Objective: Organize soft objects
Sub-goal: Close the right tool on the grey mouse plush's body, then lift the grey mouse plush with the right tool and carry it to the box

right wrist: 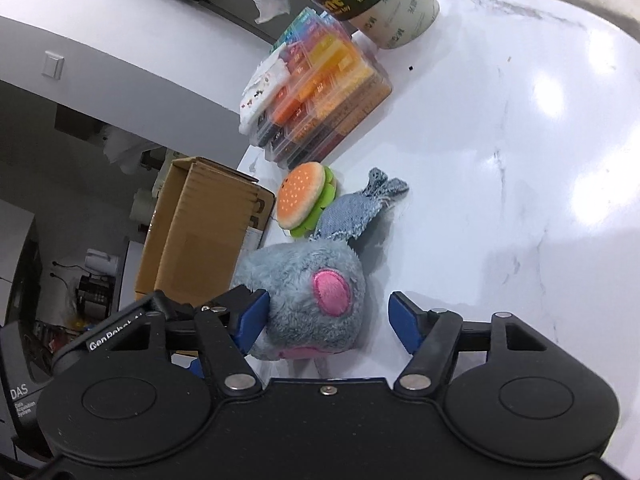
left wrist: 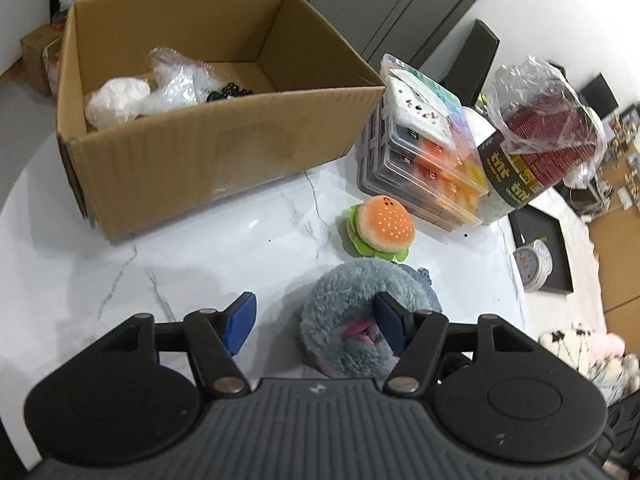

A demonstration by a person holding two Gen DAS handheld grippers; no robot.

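A fluffy grey-blue plush (left wrist: 340, 292) (right wrist: 304, 272) with pink patches lies on the white marble table (left wrist: 200, 248). My left gripper (left wrist: 316, 322) is open just above it; its right pad (left wrist: 390, 324) sits over the plush and its left pad (left wrist: 240, 320) hangs over bare table. My right gripper (right wrist: 328, 324) is open around the plush: the left pad (right wrist: 252, 320) touches the fur and the right pad (right wrist: 404, 328) stands apart from it. Behind the plush are a hamburger plush (left wrist: 380, 228) (right wrist: 302, 200) and a denim fish-shaped piece (right wrist: 352, 212). An open cardboard box (left wrist: 200, 152) (right wrist: 192, 232) holds a white wad (left wrist: 118, 102) and bubble wrap (left wrist: 176, 80).
A stack of clear bead cases (left wrist: 424, 160) (right wrist: 320, 92) and a tnt tub (left wrist: 516, 172) (right wrist: 380, 0) under a plastic bag stand behind the hamburger. A small clock (left wrist: 532, 264) rests on a black tray at the table's right edge. More plush toys (left wrist: 580, 344) lie beyond that edge.
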